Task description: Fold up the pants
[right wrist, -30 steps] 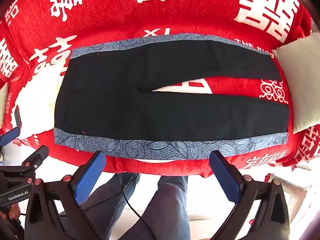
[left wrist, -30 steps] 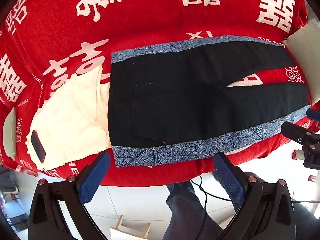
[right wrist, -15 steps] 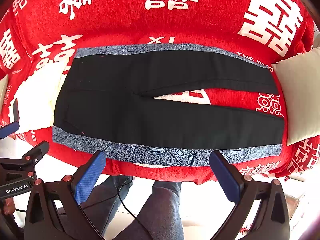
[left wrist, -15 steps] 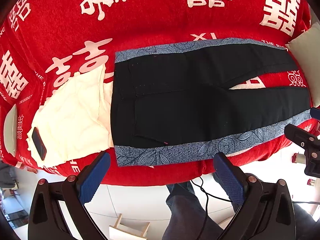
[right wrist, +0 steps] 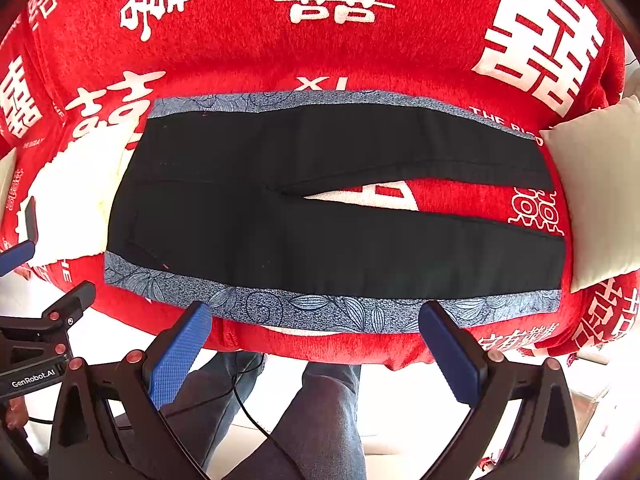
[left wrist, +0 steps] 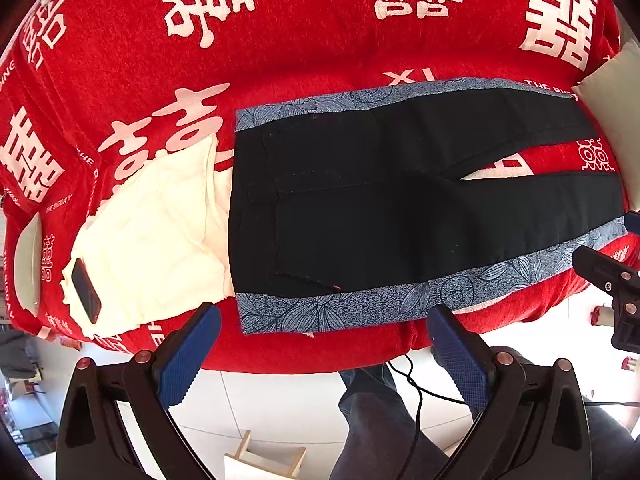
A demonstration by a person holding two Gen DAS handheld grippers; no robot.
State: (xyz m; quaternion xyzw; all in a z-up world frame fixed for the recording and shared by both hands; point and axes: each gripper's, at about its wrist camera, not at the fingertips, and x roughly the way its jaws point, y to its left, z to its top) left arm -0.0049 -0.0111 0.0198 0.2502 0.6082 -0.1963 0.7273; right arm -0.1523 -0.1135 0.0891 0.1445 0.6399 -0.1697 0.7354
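Lying flat on the red blanket, the black pants await their first fold. Left gripper and right gripper hover released, holding nothing, just short of the near floral stripe; grasping it likely comes next.

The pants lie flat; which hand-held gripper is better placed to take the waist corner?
Probably the left hand-held gripper: it is open, and the near waist corner of the pants lies just ahead of it. The right hand-held gripper faces mid-leg.

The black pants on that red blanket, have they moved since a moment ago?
No. The black pants lie against the same white characters of the red blanket; only the cameras shifted.
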